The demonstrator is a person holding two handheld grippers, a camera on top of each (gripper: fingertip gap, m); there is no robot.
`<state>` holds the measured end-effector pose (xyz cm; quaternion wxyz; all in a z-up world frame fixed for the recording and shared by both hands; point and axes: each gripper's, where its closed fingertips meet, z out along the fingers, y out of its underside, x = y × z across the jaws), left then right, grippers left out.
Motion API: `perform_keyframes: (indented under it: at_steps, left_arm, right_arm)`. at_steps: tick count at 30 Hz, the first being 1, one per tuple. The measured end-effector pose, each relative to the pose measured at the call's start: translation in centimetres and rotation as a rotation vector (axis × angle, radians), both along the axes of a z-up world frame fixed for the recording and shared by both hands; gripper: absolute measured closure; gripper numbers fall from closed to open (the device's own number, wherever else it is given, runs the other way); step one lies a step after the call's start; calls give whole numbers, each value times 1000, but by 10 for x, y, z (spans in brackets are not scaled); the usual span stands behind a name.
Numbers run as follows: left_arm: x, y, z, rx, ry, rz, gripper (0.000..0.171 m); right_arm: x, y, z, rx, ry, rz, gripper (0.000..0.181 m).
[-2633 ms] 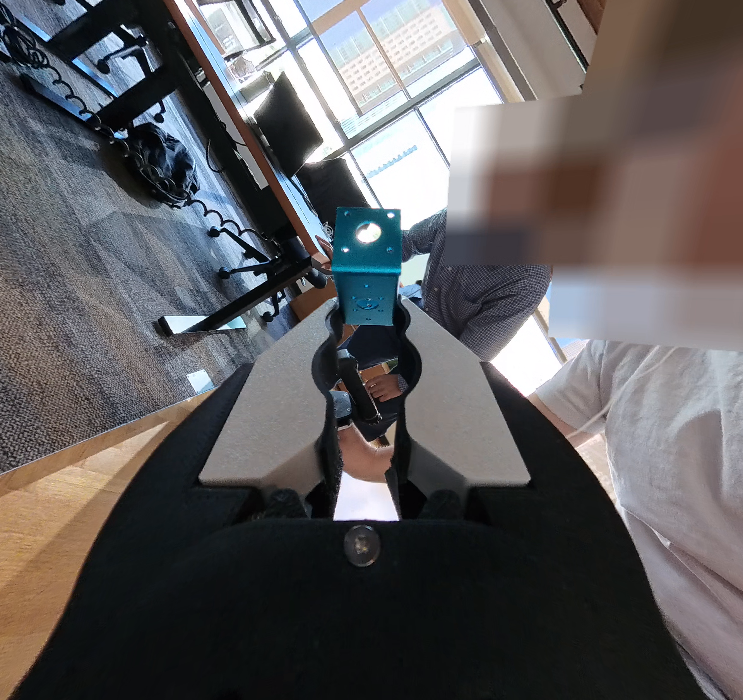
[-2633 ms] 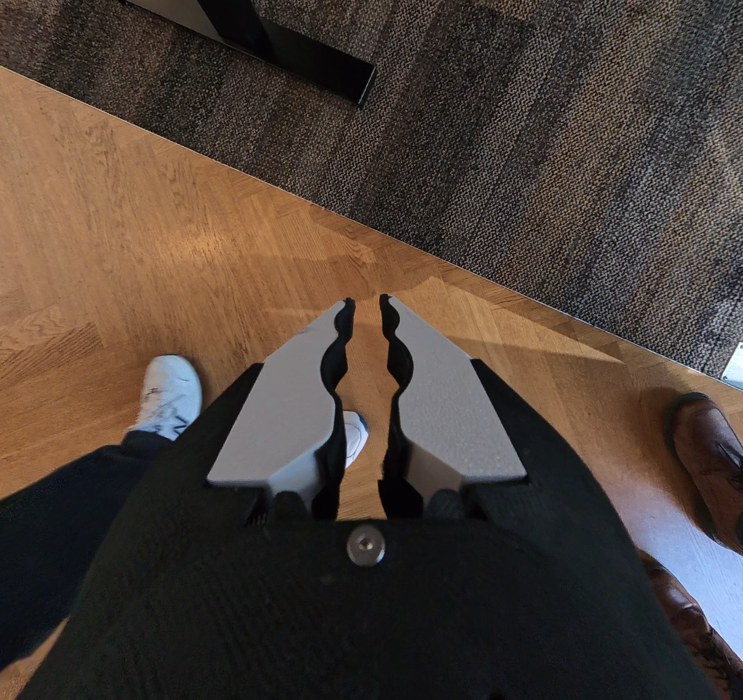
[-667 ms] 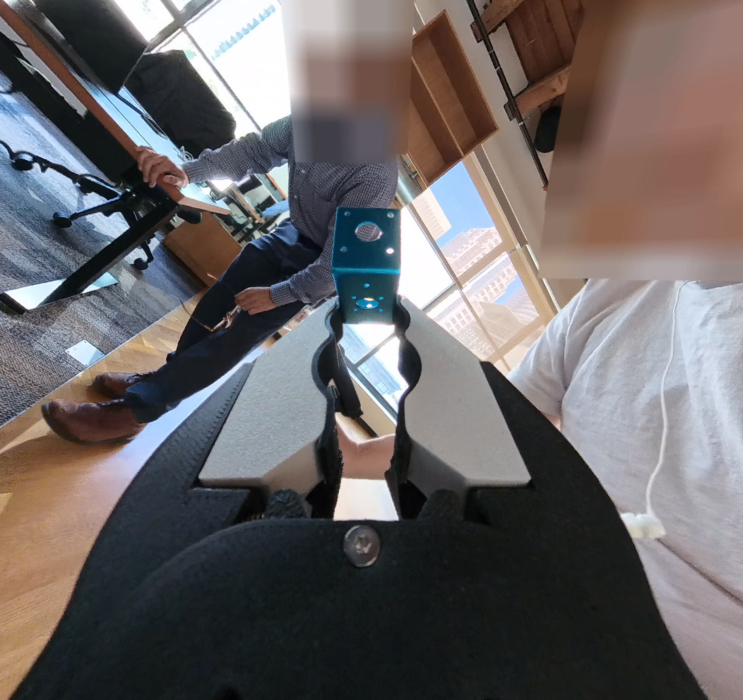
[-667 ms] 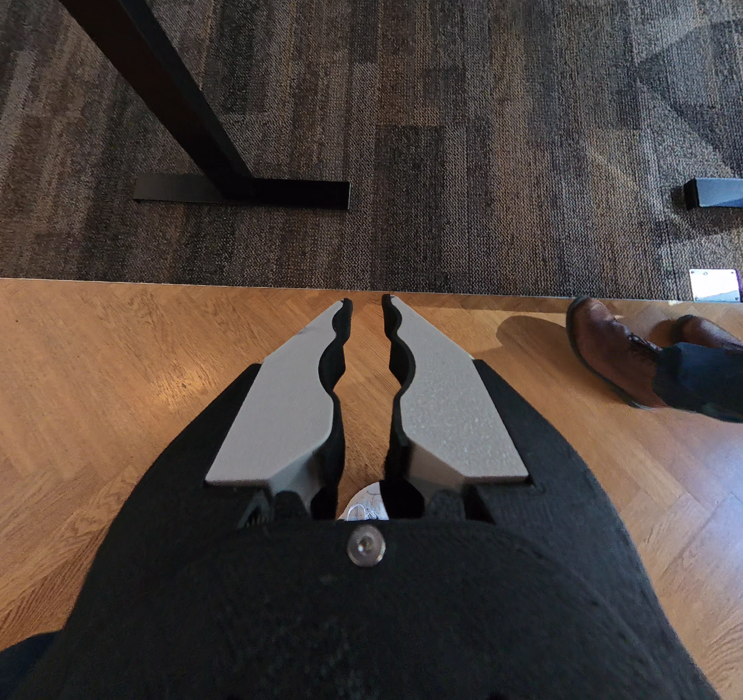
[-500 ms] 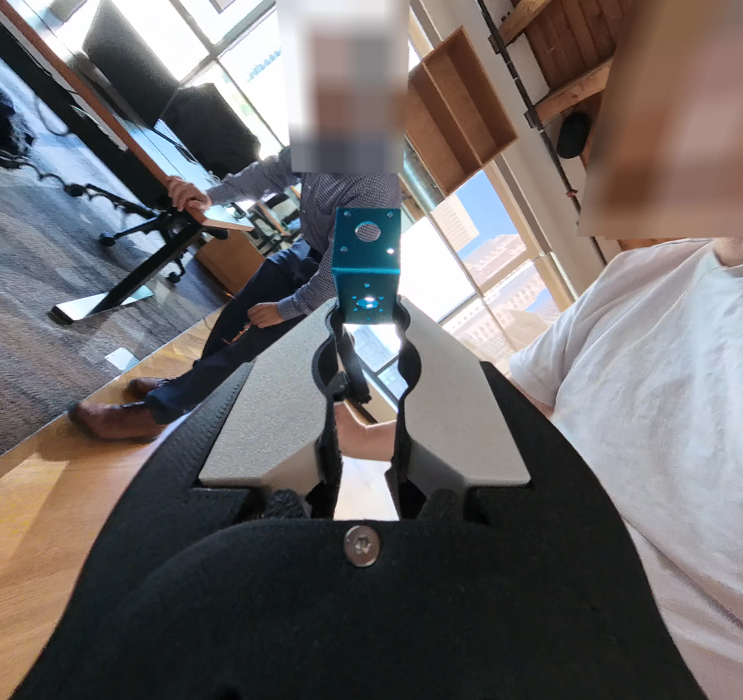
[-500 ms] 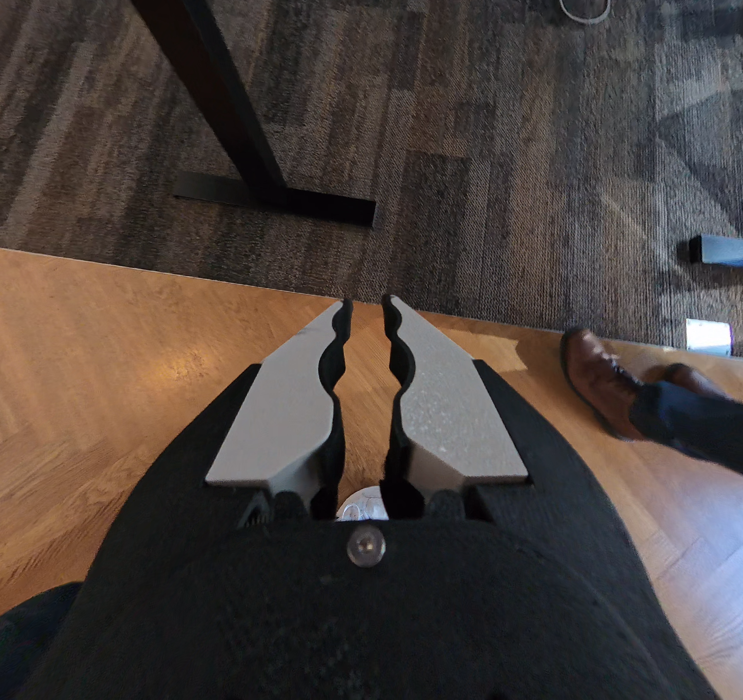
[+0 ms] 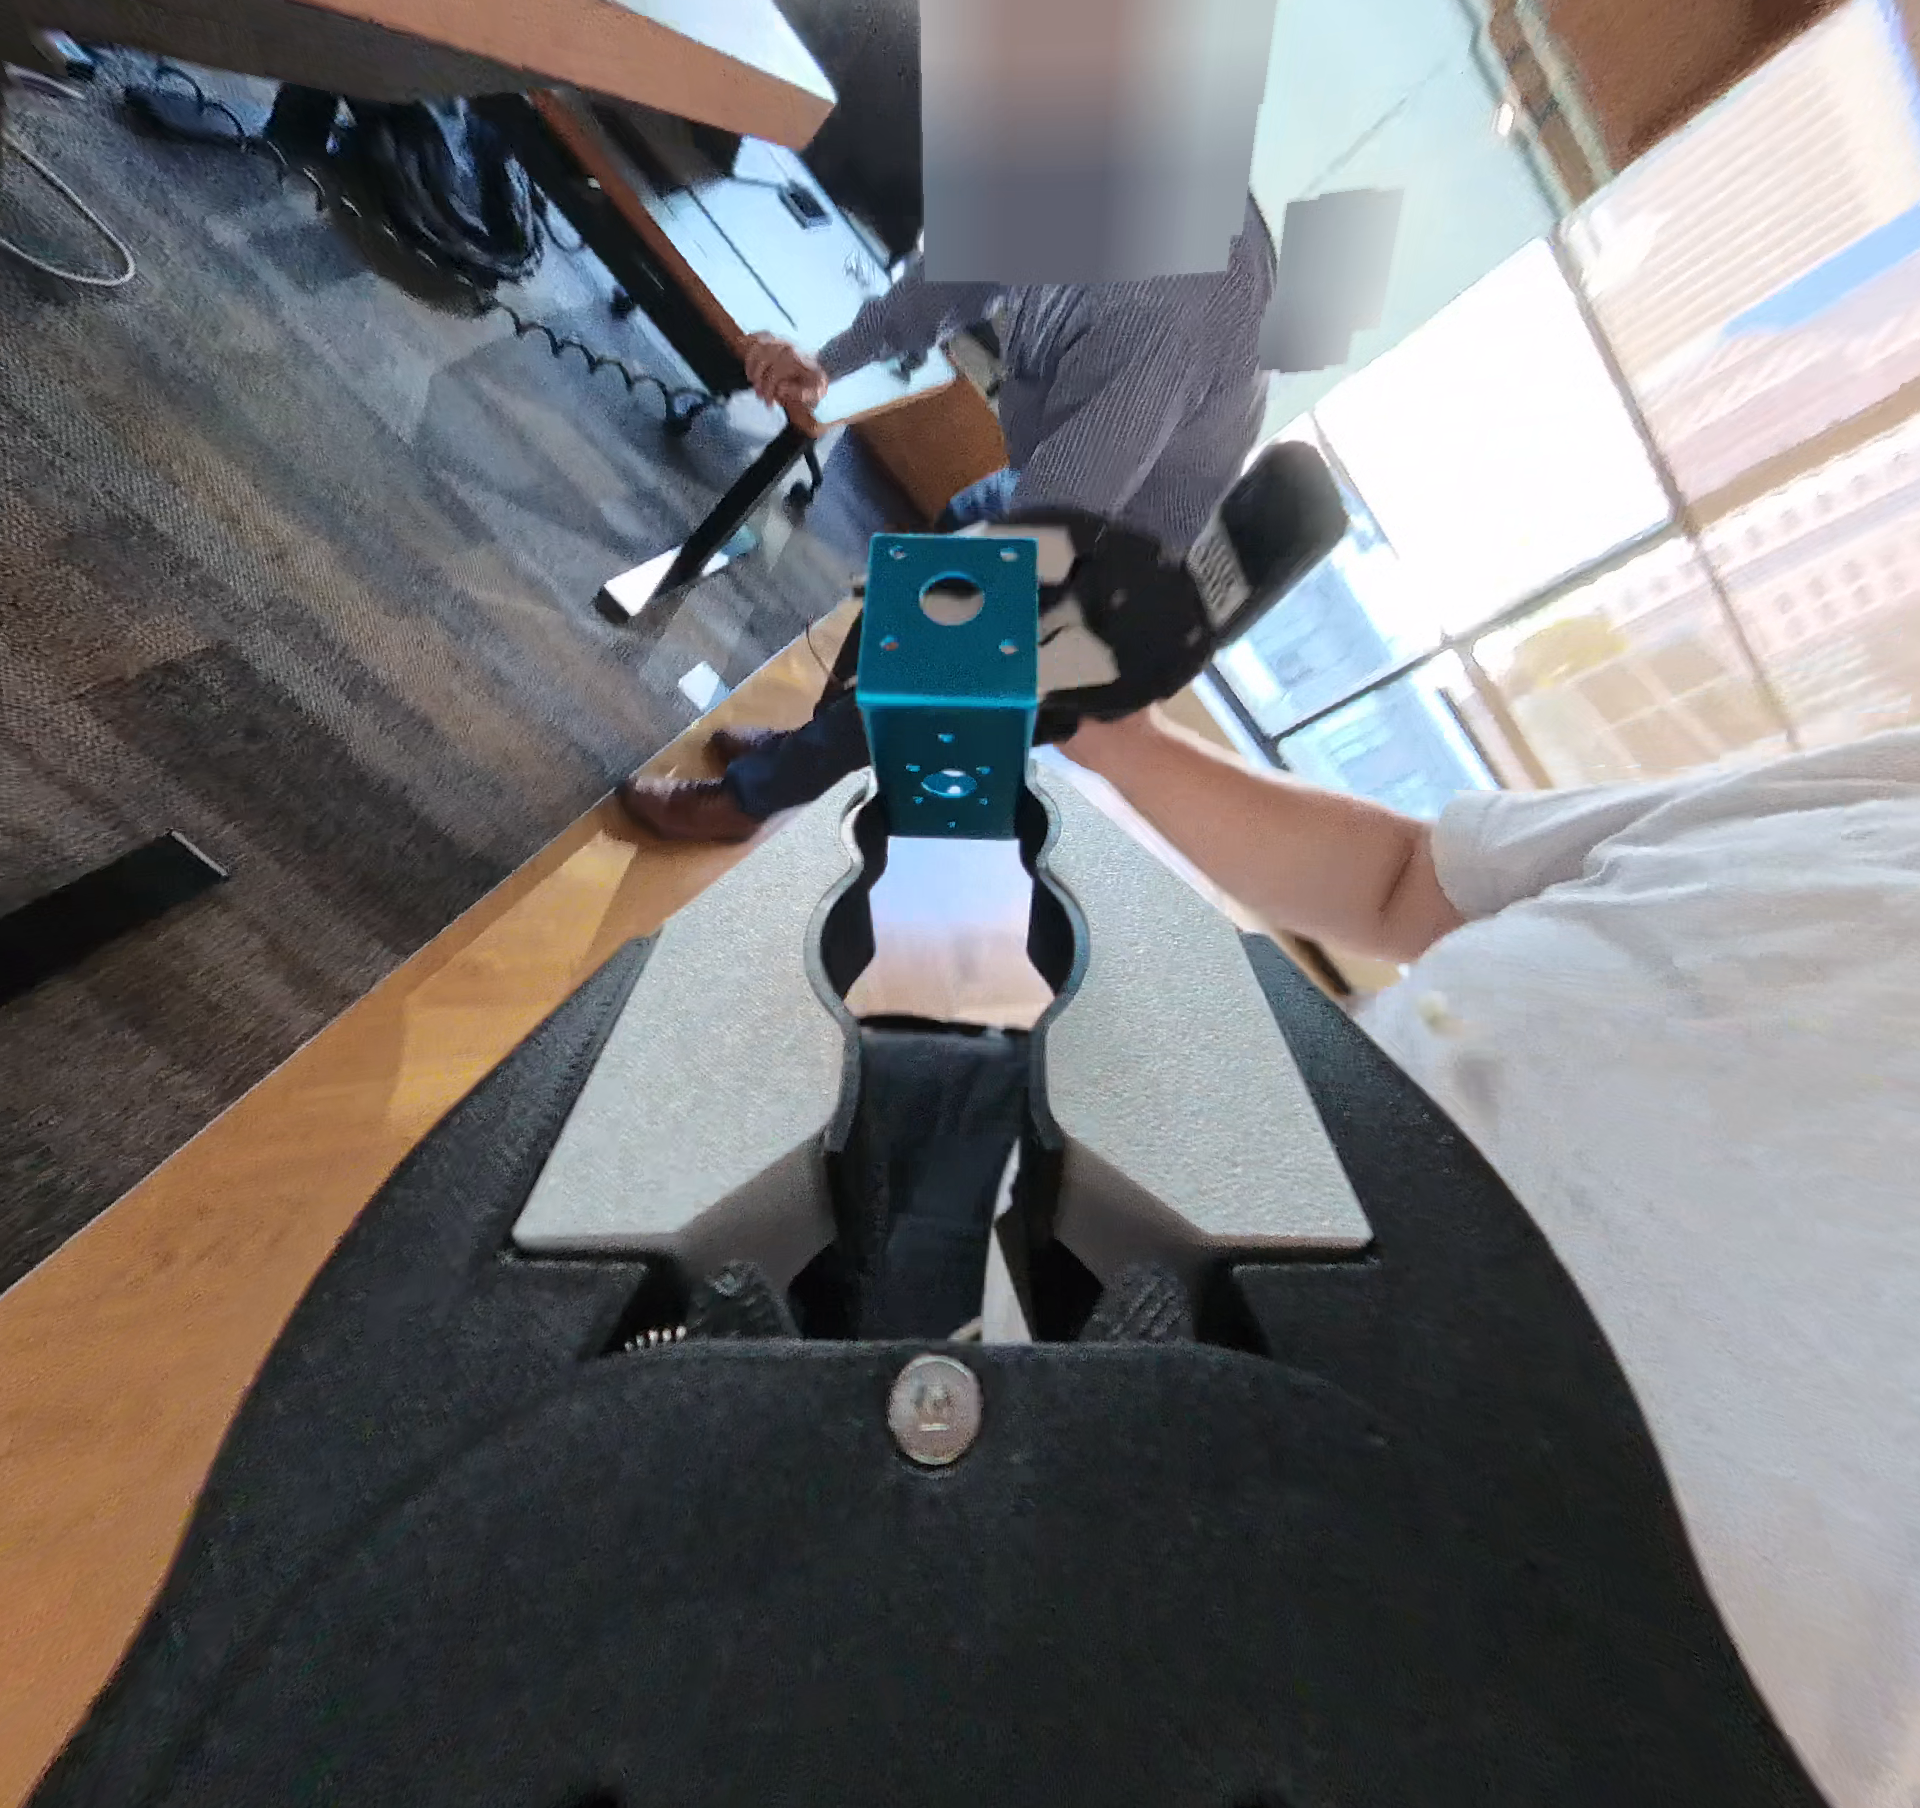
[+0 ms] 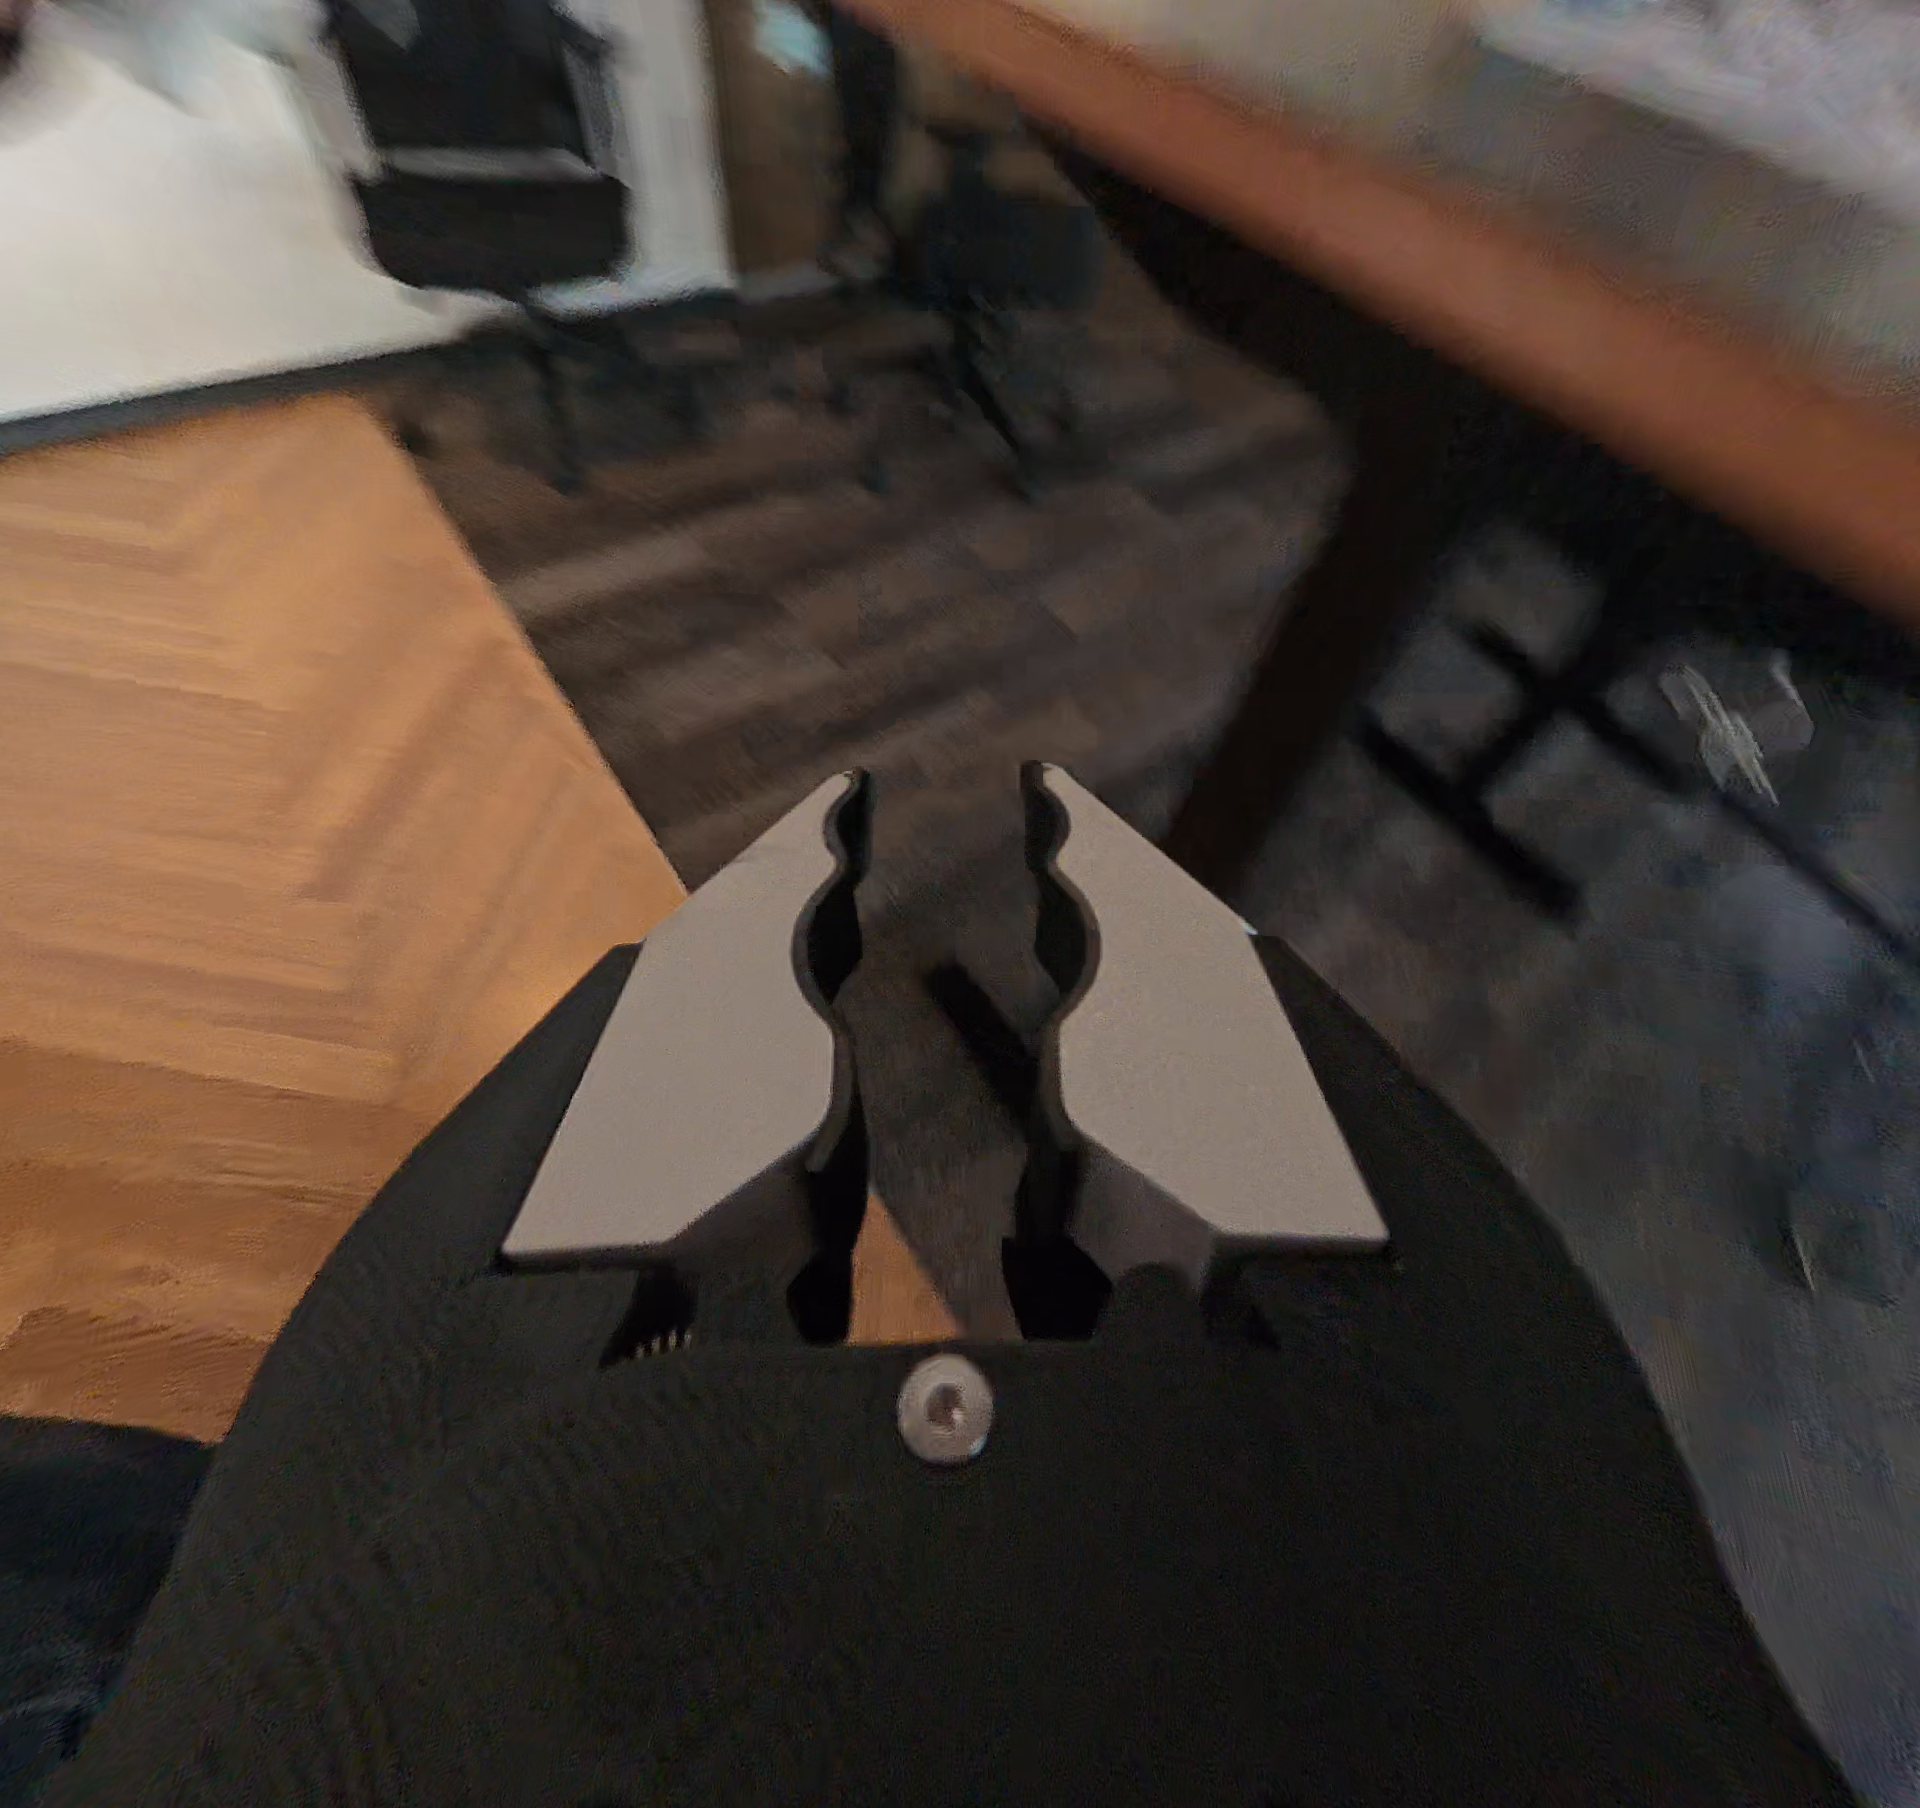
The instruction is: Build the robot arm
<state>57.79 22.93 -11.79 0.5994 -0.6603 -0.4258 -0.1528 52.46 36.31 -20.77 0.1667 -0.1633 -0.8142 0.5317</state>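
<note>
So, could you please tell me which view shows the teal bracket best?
The left wrist view: the teal bracket sits sharp and centred, clamped at the left gripper tips, holes visible. The right wrist view is blurred and shows no bracket, only the empty right gripper.

This looks like an open-plan office. Long wooden worktops (image 7: 436, 23) on black metal legs (image 7: 727, 501) stand on grey patterned carpet (image 7: 260, 511), which meets a strip of herringbone wood floor (image 8: 208, 719). Cables (image 7: 582, 345) trail over the carpet under the worktops. Tall windows (image 7: 1558, 470) with dark frames let in daylight and show city buildings outside. A person in a checked shirt (image 7: 1122, 408) leans on one worktop. In the blurred right wrist view, what seems to be a black office chair (image 8: 488, 179) stands near a white wall.
</note>
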Motion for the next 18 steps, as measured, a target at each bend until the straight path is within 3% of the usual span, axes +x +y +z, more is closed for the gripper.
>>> perform_keyframes:
  at_steps: [2, 4, 6, 9, 12, 18]
  left_arm:
    - [-11, -6, 18, -74, -1, -50, 148]
    - [-26, -10, 31, -93, -21, -68, 148]
    - [-43, -10, 40, -87, -38, -102, 148]
    - [-68, -12, 46, -81, -81, -148, 149]
    - [-97, -13, 47, -69, -145, -193, 148]
    - [-149, -19, 42, -82, -205, -280, 148]
  right_arm:
    - [11, -55, 70, -37, 70, 212, 152]
    - [17, -95, 123, -34, 141, 371, 151]
    - [12, -124, 162, -17, 245, 451, 150]
    - [-19, -147, 200, 12, 399, 458, 151]
    - [-59, -162, 200, 110, 473, 492, 149]
    - [-125, -187, 166, 223, 414, 608, 158]
